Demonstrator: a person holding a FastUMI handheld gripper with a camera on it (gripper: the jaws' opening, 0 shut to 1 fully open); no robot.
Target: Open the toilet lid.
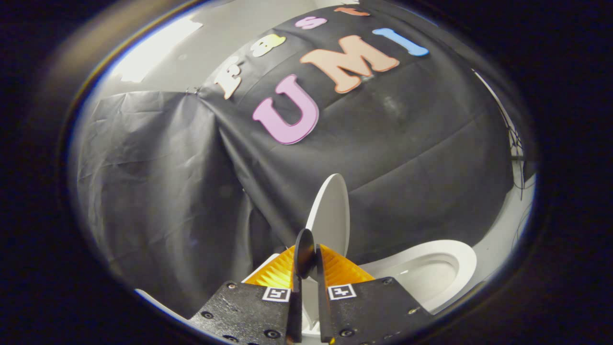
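Black cloth backs the toilet bowl; left of that bowl the lid stands near upright, its lower edge pinched in the tool.

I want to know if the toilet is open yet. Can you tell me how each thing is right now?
toilet lid: raised, standing nearly upright, its edge between the gripper fingers.
toilet seat: down, resting on the bowl.
toilet bowl: uncovered, inside visible.
gripper: shut on the toilet lid, fingers pinching its edge.
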